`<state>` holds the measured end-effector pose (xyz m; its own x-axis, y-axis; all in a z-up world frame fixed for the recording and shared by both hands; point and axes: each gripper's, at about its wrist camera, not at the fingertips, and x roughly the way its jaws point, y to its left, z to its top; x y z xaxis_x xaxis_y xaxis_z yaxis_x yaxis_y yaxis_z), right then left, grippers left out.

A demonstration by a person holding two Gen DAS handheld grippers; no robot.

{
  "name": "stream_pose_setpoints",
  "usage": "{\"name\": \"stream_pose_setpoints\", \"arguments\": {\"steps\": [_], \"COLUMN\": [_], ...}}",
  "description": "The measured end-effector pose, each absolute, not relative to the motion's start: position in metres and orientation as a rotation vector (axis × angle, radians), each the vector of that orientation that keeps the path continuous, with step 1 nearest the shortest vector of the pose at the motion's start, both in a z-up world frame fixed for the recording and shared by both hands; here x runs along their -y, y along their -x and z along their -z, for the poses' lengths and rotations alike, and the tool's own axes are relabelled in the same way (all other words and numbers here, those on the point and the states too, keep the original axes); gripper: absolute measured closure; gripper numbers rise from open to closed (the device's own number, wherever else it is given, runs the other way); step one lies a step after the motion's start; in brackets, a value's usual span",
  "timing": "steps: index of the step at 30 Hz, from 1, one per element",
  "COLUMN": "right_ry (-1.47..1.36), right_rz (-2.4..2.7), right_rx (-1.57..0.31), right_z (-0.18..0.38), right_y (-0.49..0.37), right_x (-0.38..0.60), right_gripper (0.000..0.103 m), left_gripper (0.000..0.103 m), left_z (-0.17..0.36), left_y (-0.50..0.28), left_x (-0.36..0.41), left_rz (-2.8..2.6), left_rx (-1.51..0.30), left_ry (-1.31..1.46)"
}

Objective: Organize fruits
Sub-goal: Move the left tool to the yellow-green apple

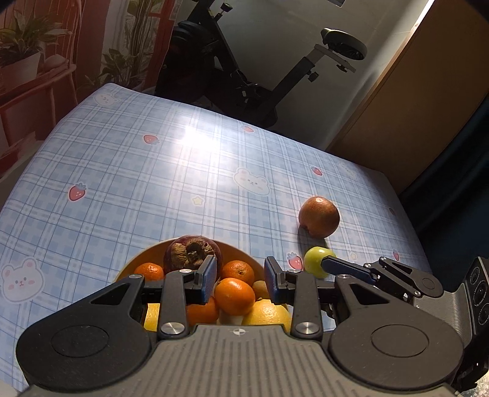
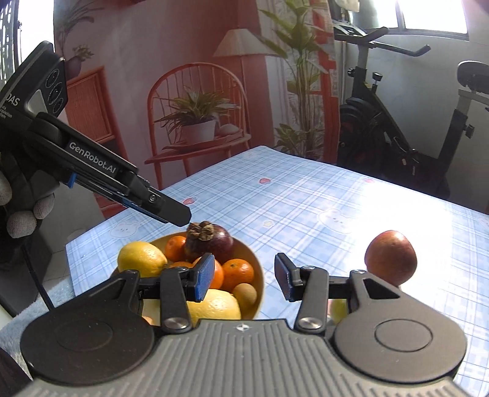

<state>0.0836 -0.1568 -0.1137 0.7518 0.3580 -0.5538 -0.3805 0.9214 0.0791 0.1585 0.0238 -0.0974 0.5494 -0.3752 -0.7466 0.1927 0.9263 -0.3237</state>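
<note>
Daylight glare on the tablecloth [image 1: 195, 137], blown-out window [image 2: 434, 15], dim corners, fisheye-bent edges

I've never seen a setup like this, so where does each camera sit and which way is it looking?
Left wrist: rides on the left tool, looking along its open fingers over the bowl; the right tool pokes in at right.
Right wrist: rides on the right tool, facing the table; left tool and gloved hand at left.
Shared: bowl, mangosteen, red fruit.

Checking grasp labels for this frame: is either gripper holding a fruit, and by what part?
Neither holds anything. The left gripper is open above the bowl; the right gripper is open, empty, beside the green fruit.
</note>
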Motion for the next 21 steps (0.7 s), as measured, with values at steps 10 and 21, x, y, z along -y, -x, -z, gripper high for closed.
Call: {"name": "stream_pose_setpoints", "arguments": {"steps": [10, 21], "right_ry": [0.05, 0.031], "right_rz": [-0.245, -0.219], "right_rx": [-0.589, -0.651], "right_z": [0.136, 0.163], "right_y": [-0.078, -0.084], "right_x": [0.204, 0.219], "right_gripper": [0.056, 0.052], "left_gripper": [0.067, 0.065], "left_z": [0.104, 0.126], "left_y": [-0.182, -0.205], "left_x": [0.037, 0.088], "left_rz": [0.399, 0.468], "left_rx": [-0.948, -1.011], "left_ry": [0.135, 0.123]}}
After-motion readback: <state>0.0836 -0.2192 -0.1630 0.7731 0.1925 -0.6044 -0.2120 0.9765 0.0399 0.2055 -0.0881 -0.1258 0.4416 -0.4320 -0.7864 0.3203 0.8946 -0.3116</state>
